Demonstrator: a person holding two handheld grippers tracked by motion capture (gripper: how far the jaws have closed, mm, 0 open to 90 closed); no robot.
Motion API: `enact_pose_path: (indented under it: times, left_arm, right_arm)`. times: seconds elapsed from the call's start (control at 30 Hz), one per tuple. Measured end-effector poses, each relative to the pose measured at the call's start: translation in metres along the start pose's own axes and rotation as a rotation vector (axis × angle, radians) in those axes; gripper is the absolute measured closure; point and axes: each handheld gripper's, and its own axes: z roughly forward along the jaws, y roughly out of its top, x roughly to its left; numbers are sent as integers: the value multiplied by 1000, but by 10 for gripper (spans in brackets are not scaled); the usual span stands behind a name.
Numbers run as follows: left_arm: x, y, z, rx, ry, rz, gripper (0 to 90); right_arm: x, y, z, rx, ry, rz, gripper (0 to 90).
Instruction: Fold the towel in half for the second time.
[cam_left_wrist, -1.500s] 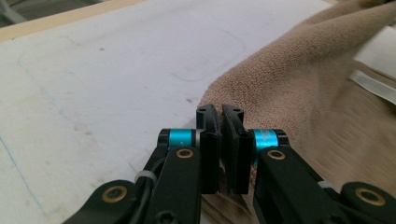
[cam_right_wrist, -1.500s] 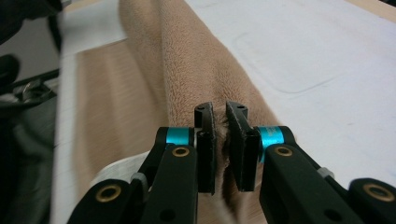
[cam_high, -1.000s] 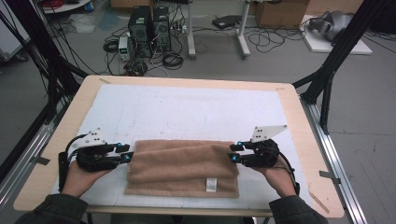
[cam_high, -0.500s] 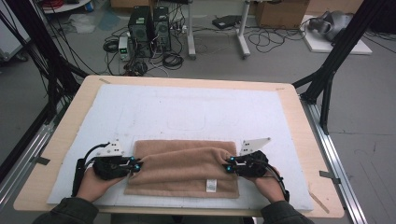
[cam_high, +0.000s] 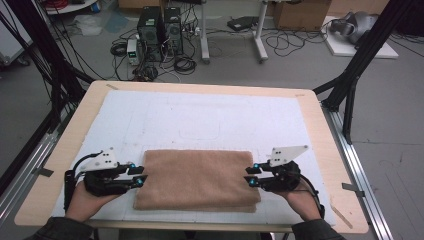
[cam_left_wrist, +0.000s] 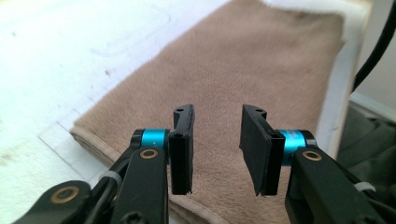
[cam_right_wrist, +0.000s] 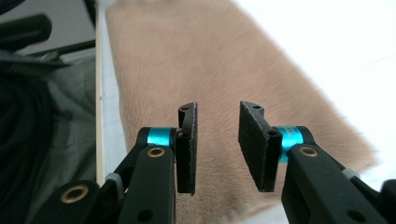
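- Now the folded tan towel (cam_high: 197, 179) lies flat on the white mat (cam_high: 200, 120), near the table's (cam_high: 310, 107) front edge, between the two grippers.
- Left gripper (cam_high: 141, 177) sits at the towel's left end; its jaws have just been opening and stand apart with nothing between them, towel below in the left gripper view.
- Right gripper (cam_high: 250, 176) sits at the right end, jaws likewise just opened, apart and empty.

I can read no text, label, brand, number or sign anywhere from here, neither on the towel (cam_high: 197, 179), nor on the bench (cam_high: 320, 145), nor on the computer towers (cam_high: 160, 27) on the floor behind it.
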Motion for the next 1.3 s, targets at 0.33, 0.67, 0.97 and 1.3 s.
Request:
enact_pose_path:
  times: [0.33,0.67,0.97,1.3]
  left_arm:
    - [0,-26,40,98,53,13,846]
    - [1,-16,25,24,109,-8,759]
    - [-14,-38,22,101,27,28,613]
    - [-6,-6,2,-37,93,20,852]
  right_arm:
    - [3,-28,42,111,45,-2,803]
    - [21,-24,27,91,81,-18,694]
    - [20,-37,34,98,79,13,694]
    - [23,-13,14,45,79,-31,853]
